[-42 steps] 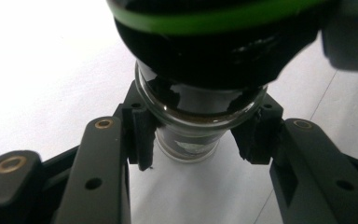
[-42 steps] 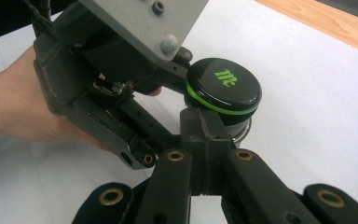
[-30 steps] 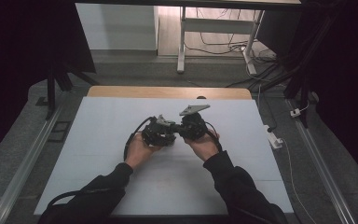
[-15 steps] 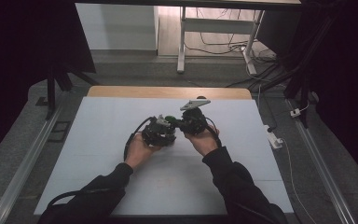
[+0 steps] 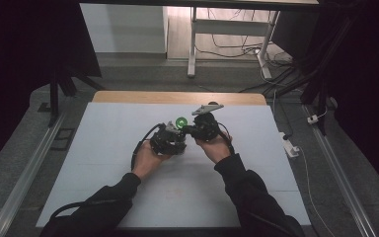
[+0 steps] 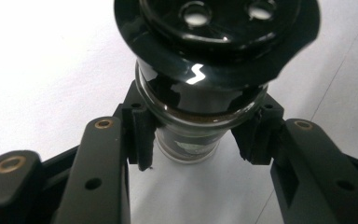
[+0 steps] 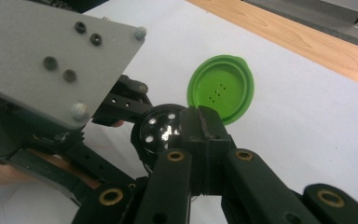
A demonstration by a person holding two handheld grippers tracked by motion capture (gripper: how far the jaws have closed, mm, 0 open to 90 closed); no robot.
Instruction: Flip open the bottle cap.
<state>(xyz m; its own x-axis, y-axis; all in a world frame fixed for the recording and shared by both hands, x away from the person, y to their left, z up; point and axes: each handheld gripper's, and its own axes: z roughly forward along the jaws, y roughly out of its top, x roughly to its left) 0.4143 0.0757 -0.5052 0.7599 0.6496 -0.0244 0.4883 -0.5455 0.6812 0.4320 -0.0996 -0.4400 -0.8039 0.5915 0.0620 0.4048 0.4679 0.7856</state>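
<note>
In the left gripper view my left gripper (image 6: 196, 140) is shut on the glass neck of a small shaker jar (image 6: 191, 109), just under its black perforated cap (image 6: 214, 32). In the right gripper view the jar's green flip lid (image 7: 221, 88) stands open behind the black cap (image 7: 156, 128). My right gripper (image 7: 200, 123) has its pads pressed together at the cap's rim, touching the lid's lower edge. In the high view both grippers meet at mid-table, left gripper (image 5: 170, 141), right gripper (image 5: 193, 130), with the green lid (image 5: 180, 122) between them.
A white mat (image 5: 103, 128) covers the table, with a wooden strip (image 5: 177, 97) along its far edge. The left gripper's grey plate (image 7: 51, 51) looms close on the left of the right gripper view. A white power strip (image 5: 290, 146) lies off the table's right edge.
The green lid has flipped open and now shows between the grippers. The right hand shifted slightly; the left hand stayed put with the jar.
</note>
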